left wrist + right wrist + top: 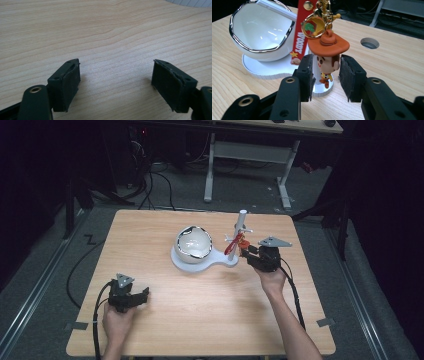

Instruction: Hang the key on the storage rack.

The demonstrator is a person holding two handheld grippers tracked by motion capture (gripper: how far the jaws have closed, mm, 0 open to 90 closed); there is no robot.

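Observation:
A Woody keychain hangs from a peg (277, 10) of the white post (241, 222). It has a red strap (301, 35), a gold ring (315, 25) and a small figure with an orange hat (328, 43). My right gripper (327, 58) has its jaws closed in on either side of the figure's head (327, 63); the pads seem to touch it. In the high view the right gripper (248, 251) sits just right of the strap (231, 246). My left gripper (144, 295) rests low at the table's front left. Its jaws stand wide apart over bare wood (116, 62).
The post shares a flat white base (200, 264) with a white, chrome-rimmed bowl (194, 242), which sits left of the keychain (262, 30). A round cable hole (369, 43) lies in the tabletop beyond the figure. Desk legs and cables stand past the far edge.

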